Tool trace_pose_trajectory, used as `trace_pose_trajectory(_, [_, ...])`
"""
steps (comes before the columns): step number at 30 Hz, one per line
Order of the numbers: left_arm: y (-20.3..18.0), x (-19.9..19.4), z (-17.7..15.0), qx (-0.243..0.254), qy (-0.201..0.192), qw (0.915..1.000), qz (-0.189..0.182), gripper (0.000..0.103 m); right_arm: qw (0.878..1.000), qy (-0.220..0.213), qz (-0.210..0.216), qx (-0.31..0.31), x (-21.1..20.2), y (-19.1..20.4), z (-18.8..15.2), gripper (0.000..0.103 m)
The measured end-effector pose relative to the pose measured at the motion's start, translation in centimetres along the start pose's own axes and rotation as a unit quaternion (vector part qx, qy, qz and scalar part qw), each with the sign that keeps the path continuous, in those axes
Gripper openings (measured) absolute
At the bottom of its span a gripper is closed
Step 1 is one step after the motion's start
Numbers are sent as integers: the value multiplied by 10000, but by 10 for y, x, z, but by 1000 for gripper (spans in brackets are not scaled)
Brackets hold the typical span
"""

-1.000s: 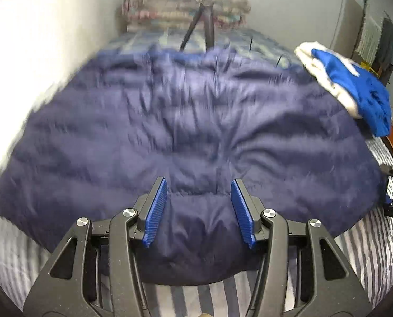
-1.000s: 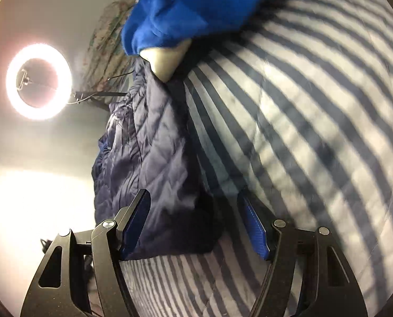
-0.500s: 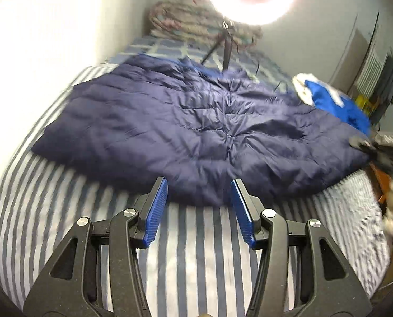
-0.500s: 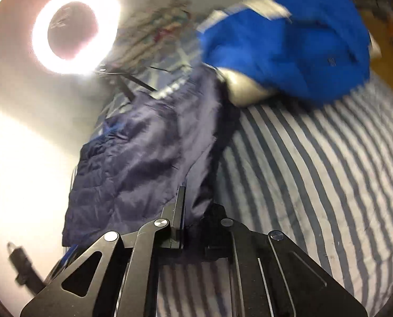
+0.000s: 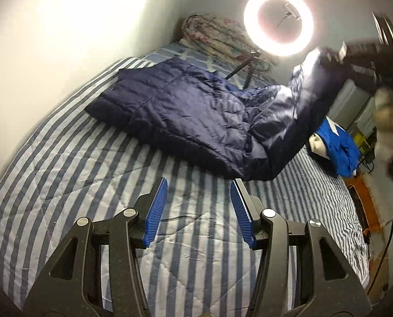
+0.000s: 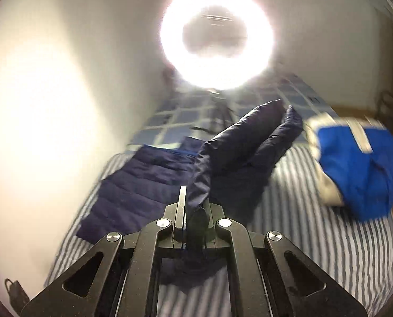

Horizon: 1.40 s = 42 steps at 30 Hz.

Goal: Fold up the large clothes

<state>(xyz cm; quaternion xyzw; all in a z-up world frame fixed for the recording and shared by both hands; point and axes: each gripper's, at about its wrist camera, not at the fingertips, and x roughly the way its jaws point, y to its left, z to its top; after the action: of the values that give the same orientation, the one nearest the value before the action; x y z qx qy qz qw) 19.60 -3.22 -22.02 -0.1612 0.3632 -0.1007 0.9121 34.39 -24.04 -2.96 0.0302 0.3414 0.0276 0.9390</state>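
A large navy quilted jacket (image 5: 186,111) lies on the striped bed (image 5: 96,174). Its right edge is lifted off the bed. My right gripper (image 6: 195,208) is shut on that edge of the jacket (image 6: 238,158) and holds it up; it also shows blurred at the upper right of the left wrist view (image 5: 336,58). My left gripper (image 5: 198,198) is open and empty above the bare stripes, well short of the jacket's near edge.
A blue and white garment (image 5: 339,150) lies at the bed's right side, also in the right wrist view (image 6: 360,169). A ring light (image 5: 278,21) on a tripod stands at the bed's far end, by folded floral bedding (image 5: 217,37). A white wall runs along the left.
My right gripper has closed on the jacket's right edge and raised it off the bed. My left gripper has pulled back from the jacket, still open.
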Motion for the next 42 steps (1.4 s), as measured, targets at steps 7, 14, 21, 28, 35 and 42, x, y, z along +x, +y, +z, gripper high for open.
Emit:
trace_pose_trajectory(7, [45,-24,9,-761,-556,9932,687,52,9959,227,414,-767,65,92,12,5])
trace_pose_trajectory(14, [85,-34,12,-1406,-746,9824,981,52,9805,977,1103,-1301,156,172,-16,4])
trace_pose_trajectory(21, [91,-36,14,-1454,-815,9802,1072,52,9590,1788,1693,-1406,217,201,-61,4])
trace_pose_trajectory(28, [92,-38,16,-1448,-845,9797,1099,52,9391,2175,2173,-1535,228,211,-85,4])
trace_pose_trajectory(35, [90,-35,19,-1404,-832,9799,1146,52,9260,2371,2602,-1368,222,191,-77,14])
trace_pose_trajectory(42, [86,-31,17,-1314,-784,9810,1196,52,9483,1675,2630,-591,165,99,-32,38])
